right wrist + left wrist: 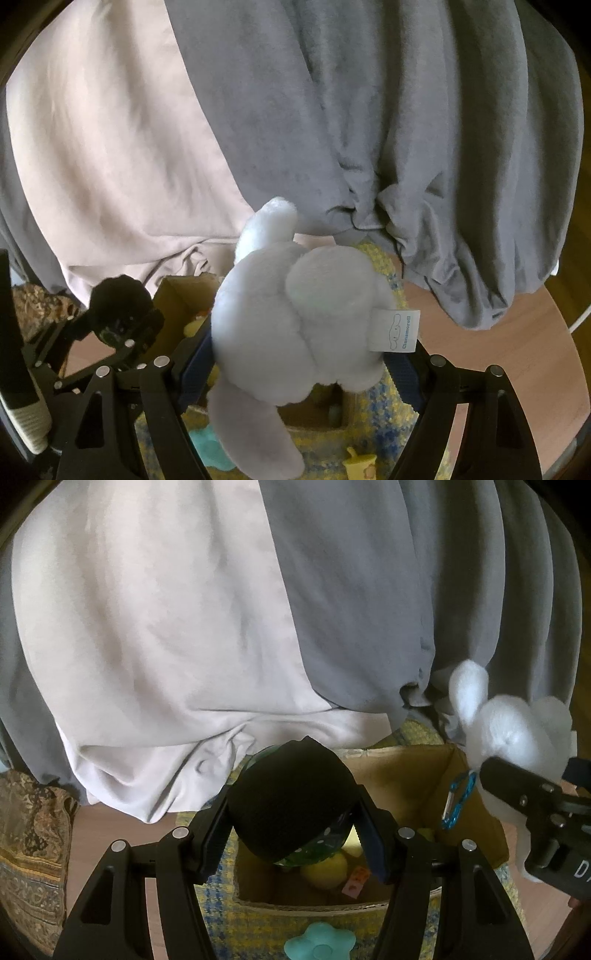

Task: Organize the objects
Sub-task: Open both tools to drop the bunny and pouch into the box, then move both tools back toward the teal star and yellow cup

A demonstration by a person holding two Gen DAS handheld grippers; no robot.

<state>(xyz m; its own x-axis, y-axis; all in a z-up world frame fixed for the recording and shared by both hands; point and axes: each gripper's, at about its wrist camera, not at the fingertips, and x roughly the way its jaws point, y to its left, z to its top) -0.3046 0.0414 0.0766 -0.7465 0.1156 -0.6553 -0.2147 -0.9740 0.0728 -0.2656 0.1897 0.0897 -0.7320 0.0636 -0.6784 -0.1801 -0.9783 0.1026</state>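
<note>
My left gripper [293, 812] is shut on a round black object with a green underside [291, 801], held above an open cardboard box [399, 775]. Yellow soft items [325, 867] and a pink tag lie in the box. At the right edge of that view, my right gripper [517, 786] carries a white plush toy [509, 731] with a blue carabiner [458, 801] hanging from it. In the right wrist view the plush [295, 325], with its label tag, fills the space between the fingers of my right gripper [299, 350], which is shut on it. My left gripper [122, 325] shows at the left beside the box [177, 295].
The box stands on a yellow-and-blue woven mat [221, 915] on a wooden floor [498, 350]. A teal flower-shaped piece [319, 941] and a yellow cup [360, 465] lie on the mat. White sheet [147, 627] and grey blanket [406, 590] hang behind. A patterned cushion [29, 849] sits left.
</note>
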